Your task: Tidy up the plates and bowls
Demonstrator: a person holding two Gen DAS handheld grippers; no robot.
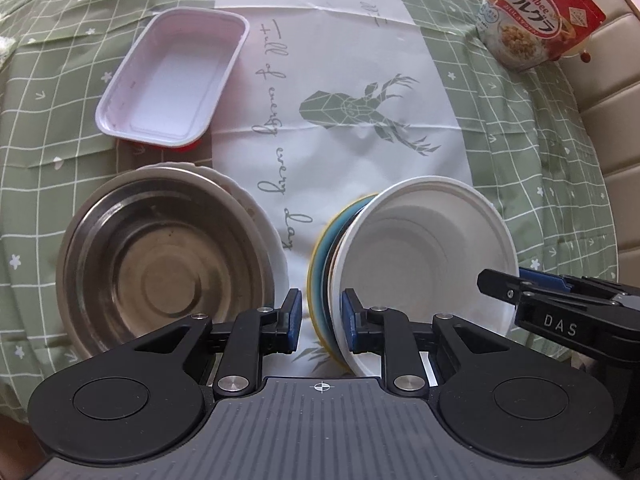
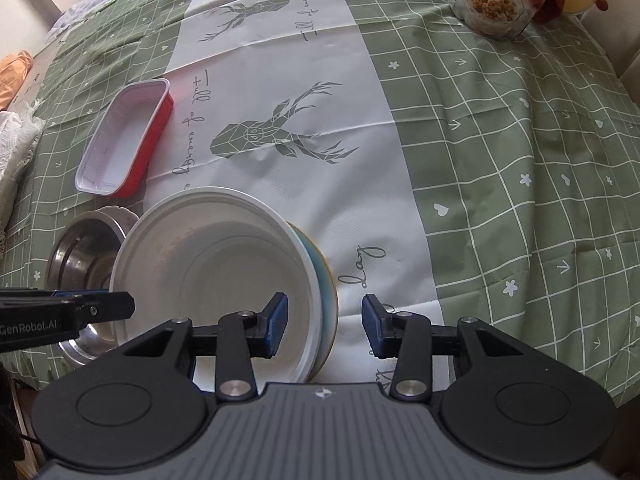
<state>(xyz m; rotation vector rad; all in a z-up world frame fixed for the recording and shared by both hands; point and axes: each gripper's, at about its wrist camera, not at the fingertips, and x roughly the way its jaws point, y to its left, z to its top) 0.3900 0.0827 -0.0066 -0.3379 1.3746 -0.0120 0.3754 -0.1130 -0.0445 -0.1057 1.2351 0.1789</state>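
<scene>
A white bowl (image 1: 428,256) sits nested in a stack of bowls with blue and yellow rims (image 1: 320,264). The stack's near-left rim lies between the fingers of my left gripper (image 1: 320,320), with small gaps at the pads. My right gripper (image 2: 324,326) is open astride the stack's right rim (image 2: 326,292); it shows at the right edge of the left wrist view (image 1: 504,286). A steel bowl (image 1: 160,264) rests on a white plate (image 1: 260,216) to the left. A white rectangular tray with red outside (image 1: 172,80) lies beyond.
A red cereal bag (image 1: 532,16) stands at the far right of the green checked tablecloth (image 1: 520,140), which has a white deer-print strip down the middle. Padded seat backs (image 1: 616,80) line the right side. Cloth items (image 2: 16,136) lie at the far left.
</scene>
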